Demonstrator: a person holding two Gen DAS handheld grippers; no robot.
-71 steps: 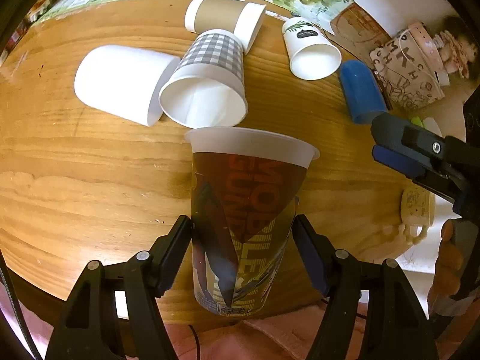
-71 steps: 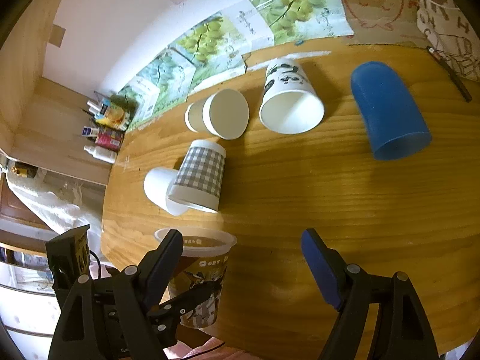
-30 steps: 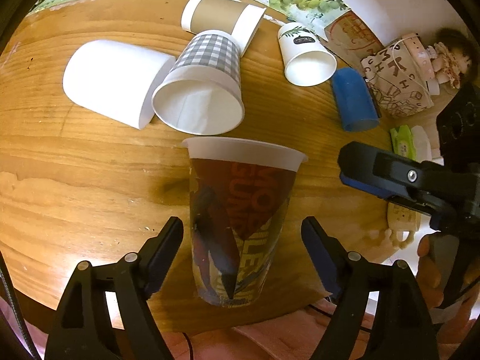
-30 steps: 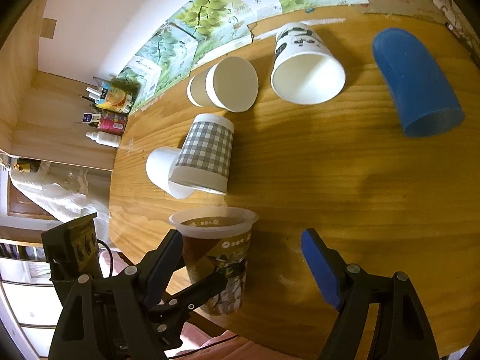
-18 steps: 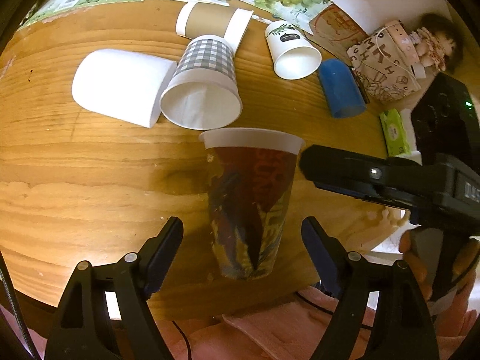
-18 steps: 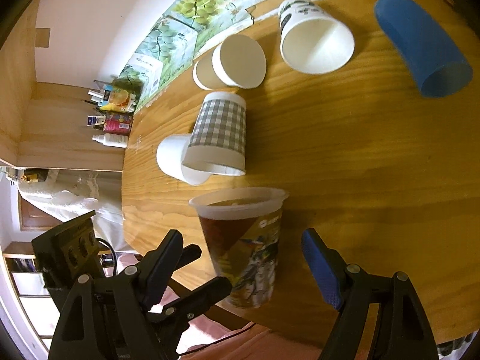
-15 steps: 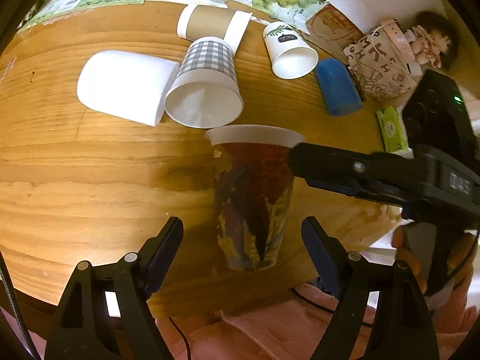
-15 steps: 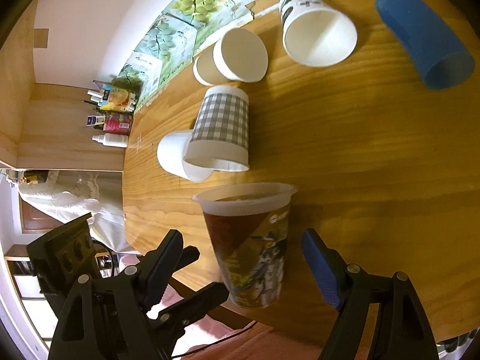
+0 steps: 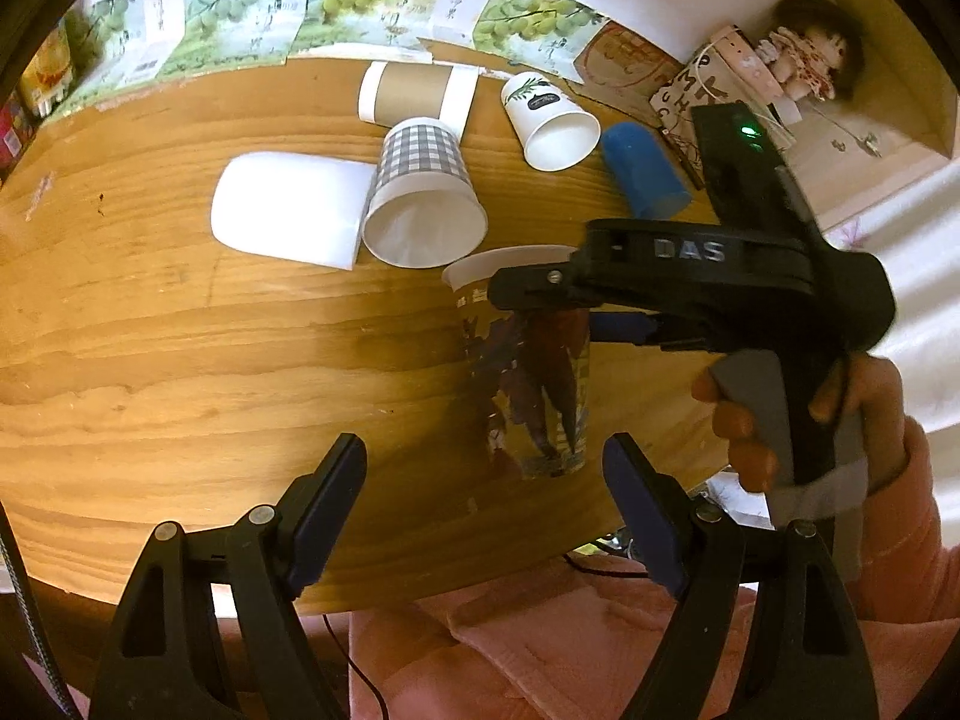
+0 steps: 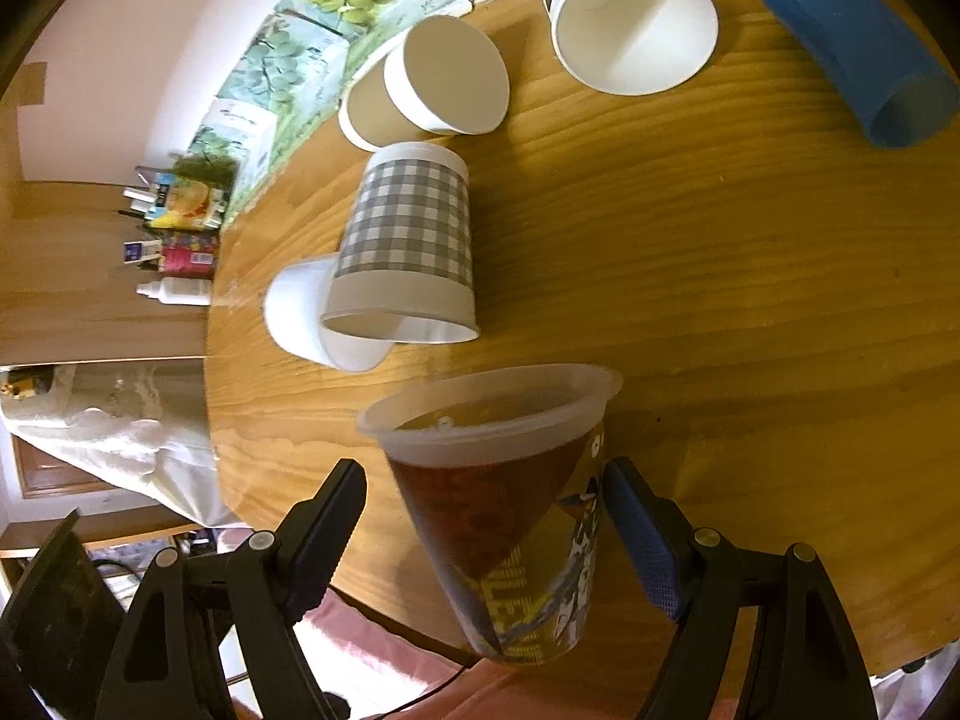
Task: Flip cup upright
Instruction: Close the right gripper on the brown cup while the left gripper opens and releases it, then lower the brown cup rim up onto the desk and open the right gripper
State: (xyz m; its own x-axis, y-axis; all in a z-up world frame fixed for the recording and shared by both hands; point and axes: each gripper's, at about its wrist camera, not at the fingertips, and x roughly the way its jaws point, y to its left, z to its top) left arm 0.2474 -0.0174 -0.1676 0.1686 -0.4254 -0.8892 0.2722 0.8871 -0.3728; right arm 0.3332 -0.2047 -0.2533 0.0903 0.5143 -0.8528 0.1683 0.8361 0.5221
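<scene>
Now the printed plastic cup [image 10: 510, 516] stands upright at the near edge of the wooden table [image 10: 750, 330]. The right gripper [image 10: 485, 516] brackets it, fingers spread, no visible contact. The left gripper [image 9: 485, 498] is spread wide, holding nothing. Behind lie a gingham cup [image 10: 408, 252] and a blue cup [image 10: 846, 42].

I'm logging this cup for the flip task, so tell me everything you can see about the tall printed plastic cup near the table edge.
The printed plastic cup is tall and tapered, with a translucent whitish rim and a dark red, yellow and blue graphic wrap. It stands upright, mouth up, near the front edge of the wooden table. It sits between the open fingers of the right hand-held gripper; contact cannot be told. The left hand-held gripper is open and clear of it.
</scene>
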